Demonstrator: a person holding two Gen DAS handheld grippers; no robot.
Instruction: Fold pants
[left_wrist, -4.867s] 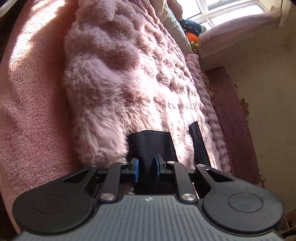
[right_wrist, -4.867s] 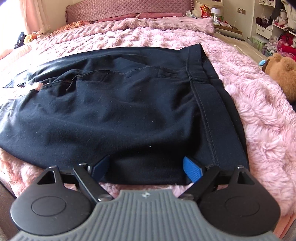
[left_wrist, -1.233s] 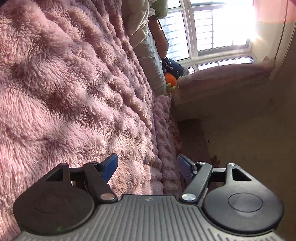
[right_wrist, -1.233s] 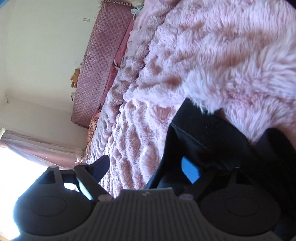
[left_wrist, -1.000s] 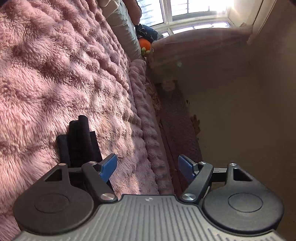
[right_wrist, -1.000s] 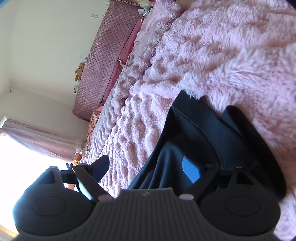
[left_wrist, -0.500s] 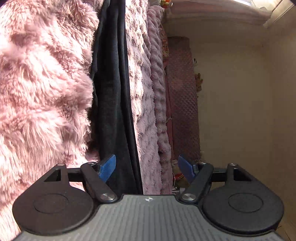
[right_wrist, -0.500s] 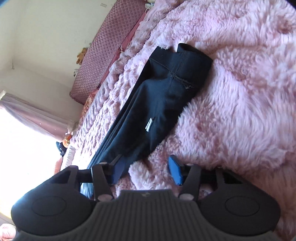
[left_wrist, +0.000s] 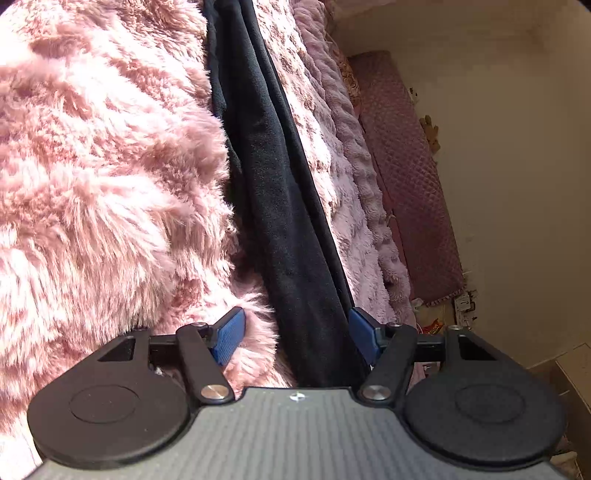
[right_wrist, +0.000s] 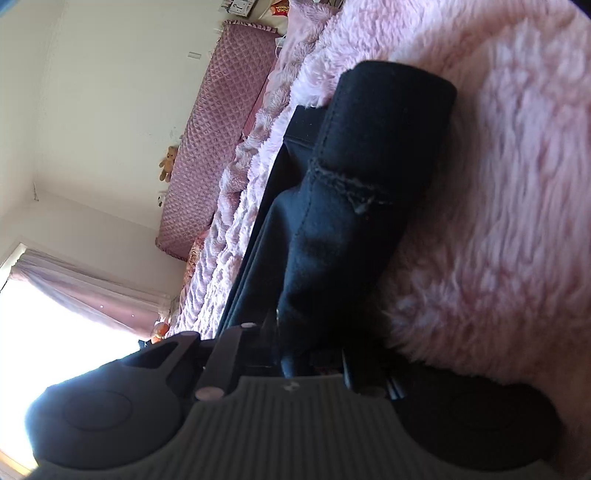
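1 pink fluffy blanket (left_wrist: 103, 177) is covering the bed and filling most of both views; in the right wrist view it (right_wrist: 517, 184) is spreading away to the right. On it 1 pair of dark pants (left_wrist: 280, 229) is lying, bunched into a long narrow band that is running away from the left gripper up the frame. In the right wrist view the pants (right_wrist: 354, 206) are showing a thick folded end with a stitched seam across it.

Beside the bed, 1 quilted mauve headboard (left_wrist: 402, 173) is standing against a cream wall (left_wrist: 517, 147), and 1 small teddy bear (right_wrist: 167, 162) is hanging on the wall near it. 1 window with a pink curtain (right_wrist: 85, 291) is glowing brightly at the lower left of the right wrist view.

2 grippers are showing. The left gripper (left_wrist: 297, 334) is sitting with its 2 blue pads (left_wrist: 229, 334) spread wide apart; the near end of the pants is lying between them, close against the right pad, and the fur is rising beside the left one. The right gripper (right_wrist: 312, 360) is sitting low against the pants, and the dark cloth is covering its fingertips, so whether they are apart or pinched on the cloth cannot be told.
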